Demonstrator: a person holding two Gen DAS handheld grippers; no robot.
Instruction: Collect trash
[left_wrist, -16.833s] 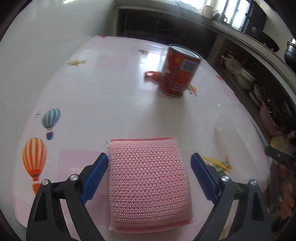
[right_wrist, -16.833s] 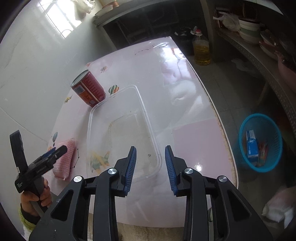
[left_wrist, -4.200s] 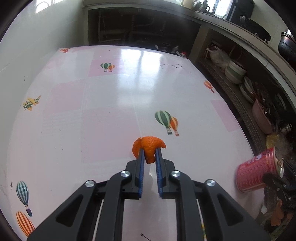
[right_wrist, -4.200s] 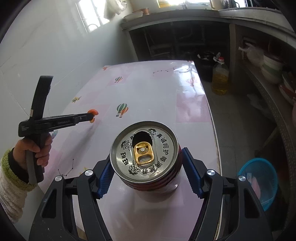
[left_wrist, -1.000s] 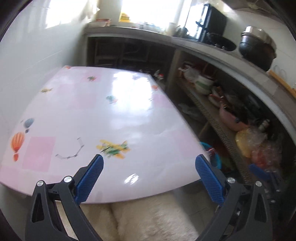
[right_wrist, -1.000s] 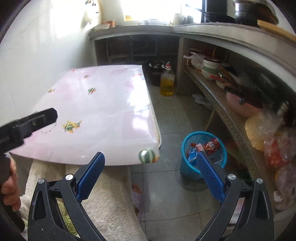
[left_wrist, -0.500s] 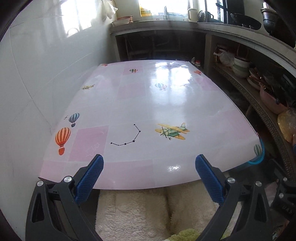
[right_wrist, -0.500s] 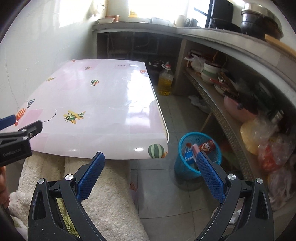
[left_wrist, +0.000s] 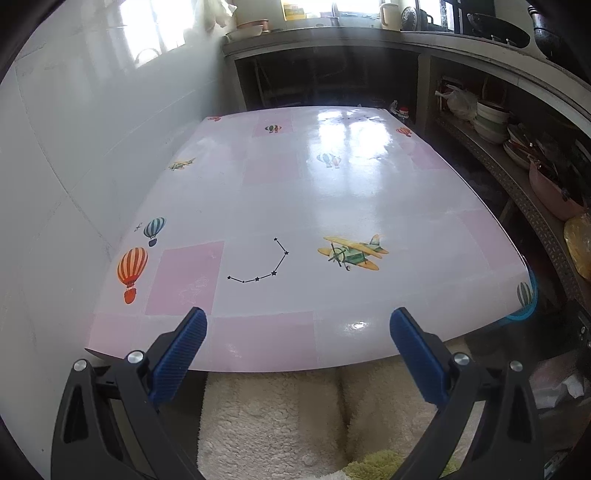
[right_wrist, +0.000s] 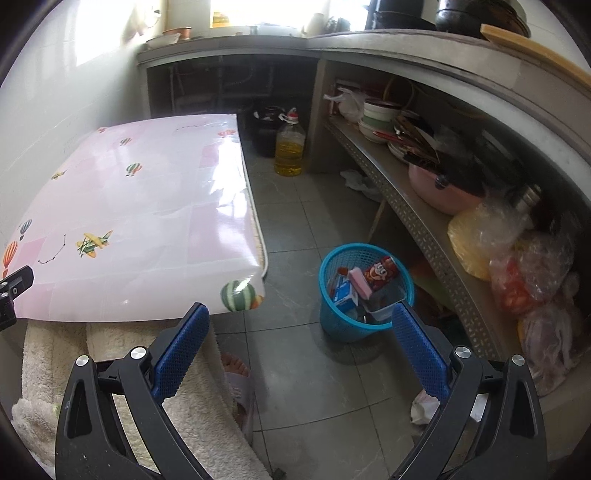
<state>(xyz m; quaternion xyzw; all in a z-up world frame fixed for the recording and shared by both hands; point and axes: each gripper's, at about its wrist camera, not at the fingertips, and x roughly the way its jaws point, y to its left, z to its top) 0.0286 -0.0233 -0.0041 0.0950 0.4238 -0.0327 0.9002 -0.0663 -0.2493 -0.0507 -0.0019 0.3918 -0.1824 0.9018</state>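
A blue trash basket (right_wrist: 334, 321) stands on the floor right of the table, holding the red can (right_wrist: 382, 273), the pink sponge (right_wrist: 360, 282), a blue carton and the clear box. Its rim shows in the left wrist view (left_wrist: 532, 299) past the table corner. My left gripper (left_wrist: 297, 332) is open and empty, held back over the table's near edge. My right gripper (right_wrist: 299, 328) is open and empty, above the floor between the table corner and the basket. The pink table (left_wrist: 295, 192) with balloon and plane prints bears no objects; it also shows in the right wrist view (right_wrist: 140, 206).
A metal shelf (right_wrist: 417, 218) with bowls, a pink basin and plastic bags runs along the right. An oil bottle (right_wrist: 290, 147) stands on the floor behind the table. My white fleece-clad legs (left_wrist: 280, 417) and a slippered foot (right_wrist: 236, 373) are below the grippers. A white wall bounds the table's left side.
Both grippers have pulled back and settled, open and empty. The left view swung from the table's right side onto the whole table. Earlier they held orange peel and the can.
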